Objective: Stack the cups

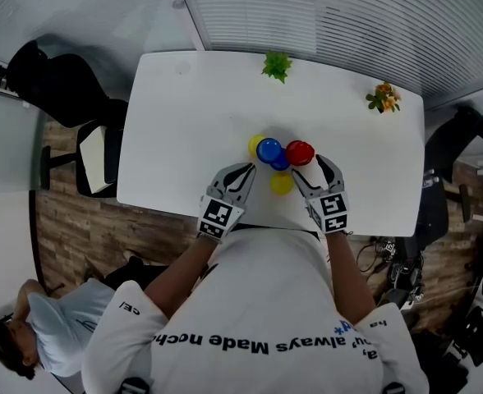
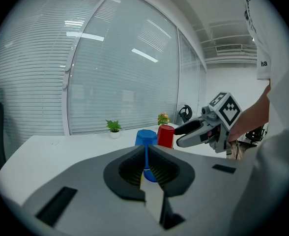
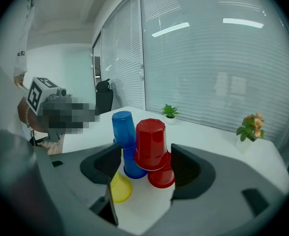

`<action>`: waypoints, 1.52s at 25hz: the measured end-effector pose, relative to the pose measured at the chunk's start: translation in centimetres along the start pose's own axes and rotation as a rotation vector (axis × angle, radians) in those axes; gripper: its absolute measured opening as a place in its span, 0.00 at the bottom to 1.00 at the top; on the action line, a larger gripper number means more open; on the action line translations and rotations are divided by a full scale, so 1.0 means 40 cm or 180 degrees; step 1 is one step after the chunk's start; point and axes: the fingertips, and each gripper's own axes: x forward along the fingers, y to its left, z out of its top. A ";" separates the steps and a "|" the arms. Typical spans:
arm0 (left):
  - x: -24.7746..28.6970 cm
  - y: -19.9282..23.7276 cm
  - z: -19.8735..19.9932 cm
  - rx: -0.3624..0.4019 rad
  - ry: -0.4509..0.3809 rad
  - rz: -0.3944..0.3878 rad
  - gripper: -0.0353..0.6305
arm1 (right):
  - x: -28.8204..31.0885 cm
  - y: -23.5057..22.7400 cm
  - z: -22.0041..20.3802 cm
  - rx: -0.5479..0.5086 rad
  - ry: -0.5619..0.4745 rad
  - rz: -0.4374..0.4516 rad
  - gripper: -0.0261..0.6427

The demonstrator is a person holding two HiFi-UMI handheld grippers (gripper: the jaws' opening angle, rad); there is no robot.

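While the left tool (image 2: 145,151) rests pressed together and empty, the right tool (image 1: 309,167) stands spread around the stacked red cups (image 3: 152,144), not pinching them. Blue cups (image 3: 124,129) and a yellow cup (image 3: 119,188) sit just beside on the table (image 1: 184,130).

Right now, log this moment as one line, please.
left tongs: shut, empty | right tongs: open, red cups between | blue cups: stacked beside red | yellow cup: loose in front
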 end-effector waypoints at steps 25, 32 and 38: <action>-0.029 -0.005 -0.013 0.0013 0.0031 0.0043 0.10 | -0.003 0.151 -0.084 -0.0148 0.0084 0.0401 0.52; -0.033 -0.007 -0.013 0.0007 0.0027 0.0043 0.10 | 0.020 0.168 -0.110 -0.0176 0.0152 0.0469 0.52; -0.035 -0.006 -0.010 0.0011 0.0020 0.0052 0.10 | 0.041 0.176 -0.141 -0.0220 0.0233 0.0520 0.51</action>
